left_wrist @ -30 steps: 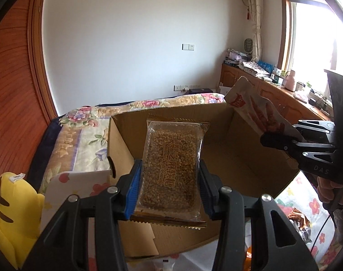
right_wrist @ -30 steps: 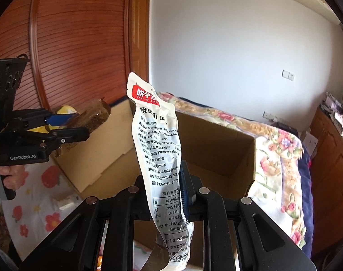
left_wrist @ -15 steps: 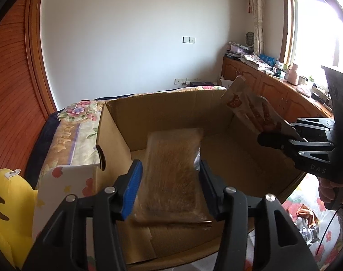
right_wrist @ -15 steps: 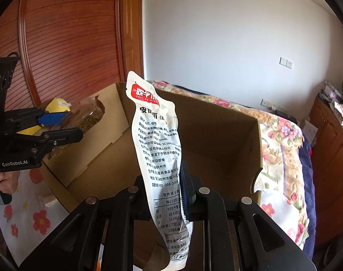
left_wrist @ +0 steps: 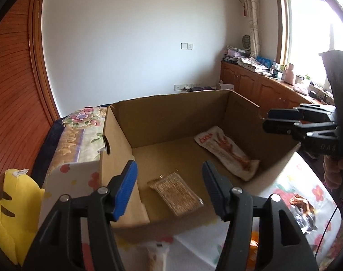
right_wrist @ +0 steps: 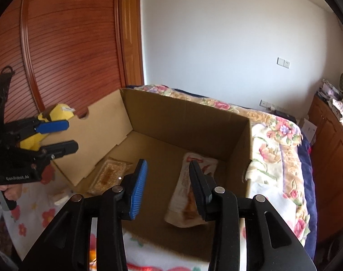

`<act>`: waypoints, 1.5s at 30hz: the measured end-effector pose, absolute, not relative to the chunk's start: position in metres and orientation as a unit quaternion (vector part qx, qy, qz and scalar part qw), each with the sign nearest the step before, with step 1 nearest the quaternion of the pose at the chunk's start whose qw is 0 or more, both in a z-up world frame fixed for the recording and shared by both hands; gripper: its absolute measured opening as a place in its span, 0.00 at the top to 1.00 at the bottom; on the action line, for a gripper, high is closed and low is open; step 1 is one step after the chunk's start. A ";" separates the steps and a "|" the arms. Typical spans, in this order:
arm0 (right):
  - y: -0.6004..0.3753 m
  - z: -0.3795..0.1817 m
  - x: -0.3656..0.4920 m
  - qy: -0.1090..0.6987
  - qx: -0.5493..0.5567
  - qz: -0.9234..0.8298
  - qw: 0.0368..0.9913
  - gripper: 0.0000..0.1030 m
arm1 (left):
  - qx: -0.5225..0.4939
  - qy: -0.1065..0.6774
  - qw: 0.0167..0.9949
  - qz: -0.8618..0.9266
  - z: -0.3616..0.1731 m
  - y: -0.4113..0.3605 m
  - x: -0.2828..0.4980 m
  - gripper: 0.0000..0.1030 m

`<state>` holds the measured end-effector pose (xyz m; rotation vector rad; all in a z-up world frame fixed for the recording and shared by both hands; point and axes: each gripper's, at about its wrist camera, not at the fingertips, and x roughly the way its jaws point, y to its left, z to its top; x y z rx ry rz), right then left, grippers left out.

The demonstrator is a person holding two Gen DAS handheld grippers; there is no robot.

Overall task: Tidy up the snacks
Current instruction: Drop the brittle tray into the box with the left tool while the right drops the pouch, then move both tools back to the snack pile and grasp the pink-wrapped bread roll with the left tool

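Looking down the left wrist, left gripper [left_wrist: 169,185] is seen opening, empty, grain bar packet [left_wrist: 175,193] and white snack pouch [left_wrist: 226,152] lying in cardboard box [left_wrist: 171,113]; right wrist: right gripper [right_wrist: 168,185] opening, empty, above the pouch.

The black two-finger left tool [left_wrist: 169,180] fills the lower middle of its own view, jaws opening with nothing between them. The black two-finger right tool [right_wrist: 168,180] sits lower centre likewise, jaws opening, empty. A hand [right_wrist: 4,190] grips the left handle at the left edge
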<state>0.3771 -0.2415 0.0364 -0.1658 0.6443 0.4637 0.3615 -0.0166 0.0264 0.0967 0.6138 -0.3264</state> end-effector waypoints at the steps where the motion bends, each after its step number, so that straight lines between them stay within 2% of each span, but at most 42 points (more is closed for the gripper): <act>1: -0.243 0.039 0.373 0.312 -0.081 0.225 0.919 0.62 | 0.047 0.301 0.939 -0.163 0.028 -0.017 0.354 0.41; 9: -0.258 0.065 0.310 0.306 -0.078 0.224 0.922 0.58 | 0.051 0.304 0.935 -0.177 0.028 -0.023 0.304 0.41; 14: -0.265 0.059 0.273 0.318 -0.073 0.222 0.919 0.57 | 0.050 0.313 0.930 -0.184 0.020 -0.023 0.276 0.40; 36: -0.251 -0.018 0.207 0.389 -0.057 0.229 0.891 0.55 | 0.047 0.375 0.899 -0.223 -0.032 -0.052 0.211 0.40; 45: -0.250 -0.046 0.194 0.388 -0.040 0.234 0.891 0.55 | 0.038 0.395 0.887 -0.234 -0.052 -0.064 0.196 0.40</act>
